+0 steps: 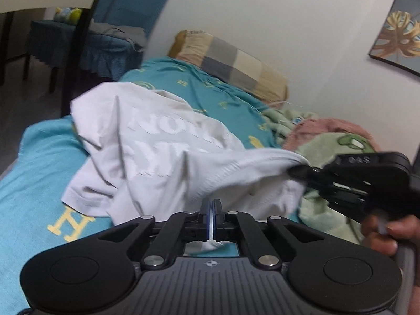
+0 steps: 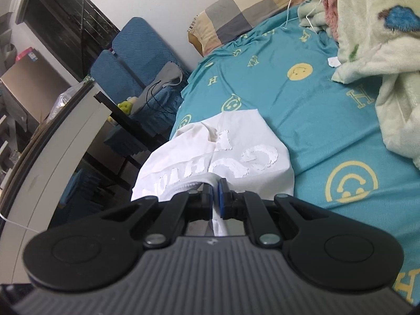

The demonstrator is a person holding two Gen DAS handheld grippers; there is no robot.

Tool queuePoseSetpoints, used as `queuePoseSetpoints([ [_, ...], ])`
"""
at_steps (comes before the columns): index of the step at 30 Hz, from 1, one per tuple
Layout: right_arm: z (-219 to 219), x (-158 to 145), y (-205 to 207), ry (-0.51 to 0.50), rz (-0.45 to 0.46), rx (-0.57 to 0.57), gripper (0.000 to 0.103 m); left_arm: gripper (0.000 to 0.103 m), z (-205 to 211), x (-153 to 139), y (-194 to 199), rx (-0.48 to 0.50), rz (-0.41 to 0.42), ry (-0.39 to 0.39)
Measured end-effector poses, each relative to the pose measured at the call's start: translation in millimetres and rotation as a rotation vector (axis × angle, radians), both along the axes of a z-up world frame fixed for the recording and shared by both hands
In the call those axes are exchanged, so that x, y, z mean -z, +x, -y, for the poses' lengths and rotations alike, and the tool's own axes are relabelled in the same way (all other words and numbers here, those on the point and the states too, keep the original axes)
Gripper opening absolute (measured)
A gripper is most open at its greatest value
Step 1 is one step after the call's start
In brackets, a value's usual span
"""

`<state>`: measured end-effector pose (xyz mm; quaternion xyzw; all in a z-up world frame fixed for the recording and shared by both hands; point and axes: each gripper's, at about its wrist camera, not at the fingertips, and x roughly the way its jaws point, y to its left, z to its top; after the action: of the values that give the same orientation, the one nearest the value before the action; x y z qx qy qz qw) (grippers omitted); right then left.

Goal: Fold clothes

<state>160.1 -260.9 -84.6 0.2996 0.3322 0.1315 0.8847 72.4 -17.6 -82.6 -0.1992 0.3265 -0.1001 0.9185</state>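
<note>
Left wrist only: right tool pinching white shirt, hand

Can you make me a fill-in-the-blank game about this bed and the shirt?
1. Both hand-held grippers, left and right, are shut on the ____ T-shirt.
2. The bedsheet is teal with ____ smiley faces.
3. The checked pillow lies against the ____.
4. The chair beside the bed has a ____ cover.

Missing words: white; yellow; wall; blue
</note>
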Motion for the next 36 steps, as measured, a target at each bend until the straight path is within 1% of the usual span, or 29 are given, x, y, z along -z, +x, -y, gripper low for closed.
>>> queuePoseSetpoints([
  [3,-4,-2,-2,0.008,0.009,-0.007,0.007,0.021,15,12,7,0.013,-0.041,-0.008],
  [4,-4,-3,-4,0.013,0.014,-0.010,0.007,0.030,20,16,10,0.017,-0.055,-0.011],
  [5,-4,-5,-5,0.017,0.020,-0.013,0.007,0.035,25,21,13,0.017,-0.069,-0.014],
  [6,-5,-6,-7,0.021,0.026,-0.015,0.007,0.044,27,26,19,0.003,-0.084,-0.018],
  [7,-5,-8,-9,0.023,0.032,-0.015,0.007,0.050,28,29,24,-0.014,-0.097,-0.025],
  [9,-5,-10,-13,0.031,0.047,-0.023,0.007,0.059,30,37,31,-0.043,-0.115,-0.039],
  [10,-5,-11,-15,0.036,0.054,-0.028,0.007,0.066,30,41,33,-0.061,-0.123,-0.046],
  [11,-5,-12,-17,0.042,0.062,-0.035,0.007,0.067,30,45,35,-0.076,-0.134,-0.055],
  [12,-5,-14,-19,0.048,0.070,-0.043,0.007,0.067,30,49,37,-0.088,-0.142,-0.061],
  [13,-6,-15,-21,0.049,0.079,-0.052,0.007,0.063,31,51,37,-0.087,-0.142,-0.056],
  [15,-9,-18,-23,0.033,0.094,-0.063,0.007,0.060,32,54,37,-0.091,-0.136,-0.047],
  [17,-9,-20,-24,0.030,0.106,-0.068,0.007,0.046,30,54,36,-0.106,-0.130,-0.040],
  [18,-9,-21,-25,0.031,0.112,-0.066,0.007,0.033,29,54,35,-0.113,-0.127,-0.037],
  [19,-8,-22,-25,0.032,0.117,-0.062,0.007,0.026,27,53,34,-0.119,-0.128,-0.036],
  [20,-8,-23,-26,0.027,0.124,-0.057,0.007,0.023,26,53,33,-0.124,-0.128,-0.035],
  [22,-6,-24,-26,0.007,0.129,-0.039,0.007,0.008,22,52,31,-0.135,-0.130,-0.033],
  [23,-4,-23,-25,0.000,0.126,-0.028,0.007,0.004,21,50,29,-0.138,-0.128,-0.032],
  [27,9,-19,-21,-0.015,0.112,0.036,0.007,0.003,10,34,12,-0.108,-0.099,-0.042],
  [30,18,-17,-17,-0.055,0.107,0.075,0.007,0.003,3,5,-9,-0.062,-0.036,0.001],
  [33,22,-19,-15,-0.075,0.110,0.081,0.007,0.002,-8,-44,-36,-0.008,0.108,0.066],
  [36,16,-23,-16,-0.137,0.106,0.033,0.007,0.002,-17,-88,-58,0.072,0.239,0.129],
])
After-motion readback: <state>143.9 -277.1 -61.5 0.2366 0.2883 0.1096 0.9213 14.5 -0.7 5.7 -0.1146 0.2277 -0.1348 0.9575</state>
